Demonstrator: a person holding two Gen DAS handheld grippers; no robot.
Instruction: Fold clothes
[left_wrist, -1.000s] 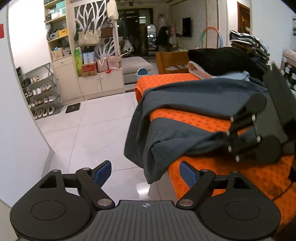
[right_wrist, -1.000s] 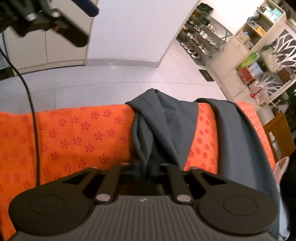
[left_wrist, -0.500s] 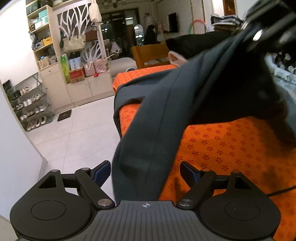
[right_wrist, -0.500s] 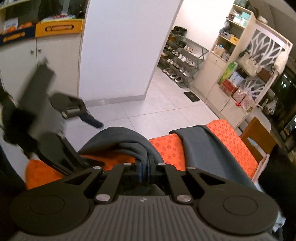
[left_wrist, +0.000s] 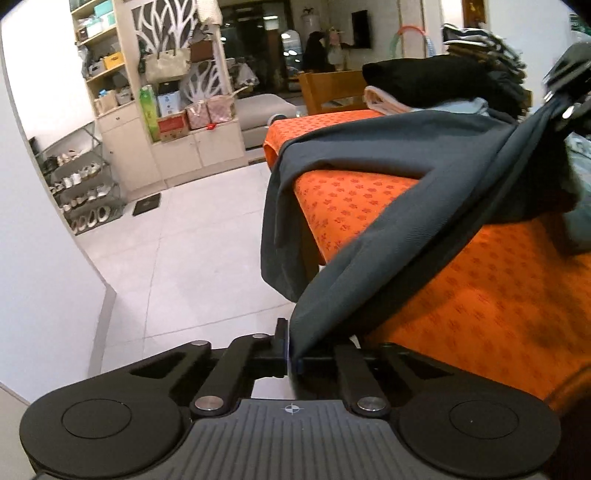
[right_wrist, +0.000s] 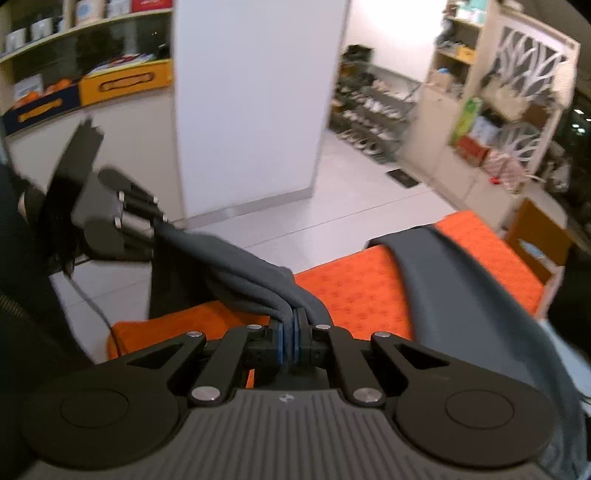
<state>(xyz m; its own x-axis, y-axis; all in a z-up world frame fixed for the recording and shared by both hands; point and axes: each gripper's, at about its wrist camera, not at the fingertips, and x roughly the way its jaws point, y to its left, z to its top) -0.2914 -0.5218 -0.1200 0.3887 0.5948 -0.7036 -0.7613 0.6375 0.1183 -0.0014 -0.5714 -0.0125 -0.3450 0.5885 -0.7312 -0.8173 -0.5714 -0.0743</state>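
Note:
A dark grey garment (left_wrist: 406, 236) lies over the table's orange flowered cover (left_wrist: 498, 314) and hangs off its corner. My left gripper (left_wrist: 291, 354) is closing its jaws on a lower edge of the garment, and the blue pads pinch the cloth. My right gripper (right_wrist: 293, 332) is shut on a bunched edge of the same garment (right_wrist: 236, 266), held above the orange cover (right_wrist: 354, 288). The cloth stretches taut between the two grippers. The left gripper (right_wrist: 147, 221) appears in the right wrist view, and the right gripper (left_wrist: 565, 107) in the left wrist view.
A pile of folded clothes (left_wrist: 424, 85) sits at the table's far end, beside a wooden chair (left_wrist: 332, 88). A white pillar (right_wrist: 243, 103), a shoe rack (left_wrist: 81, 184) and cream cabinets (left_wrist: 184, 147) border the tiled floor (left_wrist: 184, 266). A black cable (right_wrist: 92, 306) hangs by the table.
The left gripper, open a second ago, has closed on the garment's lower edge. The right gripper has lifted its bunched edge up off the table, pulling the cloth taut.

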